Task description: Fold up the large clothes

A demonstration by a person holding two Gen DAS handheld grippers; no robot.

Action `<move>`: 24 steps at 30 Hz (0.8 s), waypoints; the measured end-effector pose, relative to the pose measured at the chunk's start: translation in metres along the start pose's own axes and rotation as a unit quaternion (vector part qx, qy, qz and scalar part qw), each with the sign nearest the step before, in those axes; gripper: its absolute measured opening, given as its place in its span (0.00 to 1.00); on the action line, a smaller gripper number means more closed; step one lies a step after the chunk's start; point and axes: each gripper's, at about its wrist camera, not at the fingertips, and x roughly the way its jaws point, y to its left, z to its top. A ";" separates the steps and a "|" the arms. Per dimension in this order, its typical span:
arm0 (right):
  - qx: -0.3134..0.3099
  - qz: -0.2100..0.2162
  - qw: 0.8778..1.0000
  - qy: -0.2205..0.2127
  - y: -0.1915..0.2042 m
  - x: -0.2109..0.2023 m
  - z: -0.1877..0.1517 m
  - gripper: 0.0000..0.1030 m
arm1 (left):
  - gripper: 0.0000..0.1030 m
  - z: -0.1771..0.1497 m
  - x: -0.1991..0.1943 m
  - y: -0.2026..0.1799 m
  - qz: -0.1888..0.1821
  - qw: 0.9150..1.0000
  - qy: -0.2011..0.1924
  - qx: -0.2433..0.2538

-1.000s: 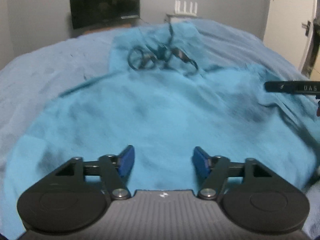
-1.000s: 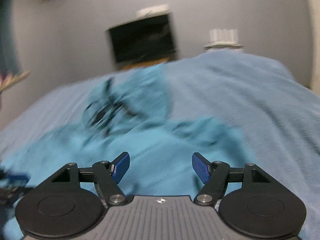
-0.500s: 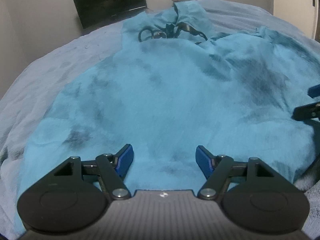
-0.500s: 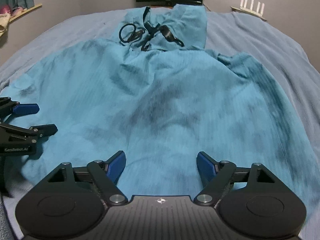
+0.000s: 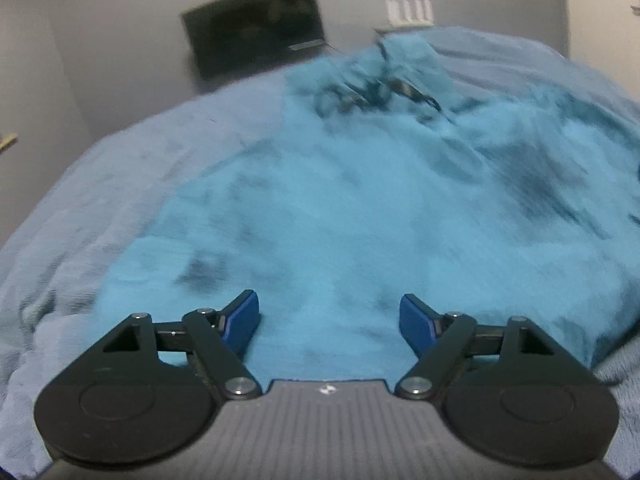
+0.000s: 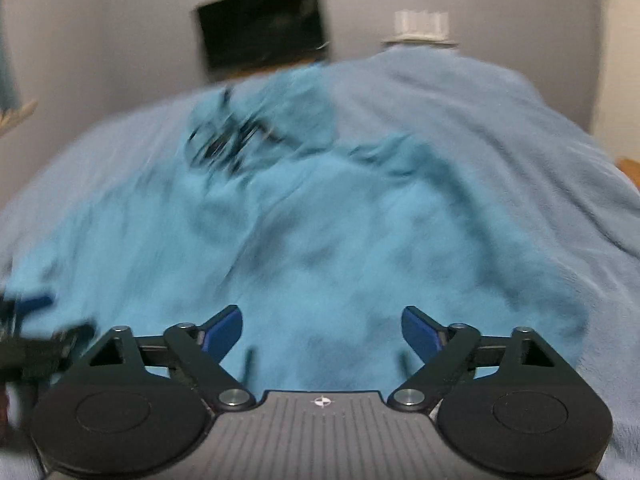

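While the teal garment [image 5: 360,216] lies spread nearly flat on the blue bedcover [image 5: 100,208], dark cords at its far end, no fold appears made, so the whole task seems outstanding. Both the left gripper [image 5: 330,316] and right gripper [image 6: 322,328] hang over its near hem, jaws released and holding nothing. Only the right view shows the other tool [image 6: 40,344] at the left edge and bare bedcover to the right; the left view shows bedcover to the left.

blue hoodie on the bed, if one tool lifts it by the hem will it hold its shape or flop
Probably flop: the hoodie lies wrinkled and draped over the blanket, so it looks soft. Its wide spread suggests the far side would drag. The black cords near the hood would likely dangle.
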 end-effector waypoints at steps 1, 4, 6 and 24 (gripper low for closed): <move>0.021 -0.010 1.000 -0.005 -0.007 -0.001 0.001 0.88 | 0.85 0.000 -0.003 0.004 0.011 1.000 -0.007 -0.010; 0.097 -0.044 0.994 -0.015 -0.032 -0.002 0.001 0.88 | 0.88 0.000 -0.007 0.020 0.044 0.997 -0.018 -0.053; 0.144 -0.052 0.988 -0.023 -0.048 -0.001 0.000 0.87 | 0.88 0.001 -0.006 0.031 0.064 0.995 -0.014 -0.081; 0.188 -0.116 0.975 0.013 -0.061 0.025 -0.004 0.89 | 1.00 -0.007 0.028 0.065 0.104 0.978 0.067 -0.166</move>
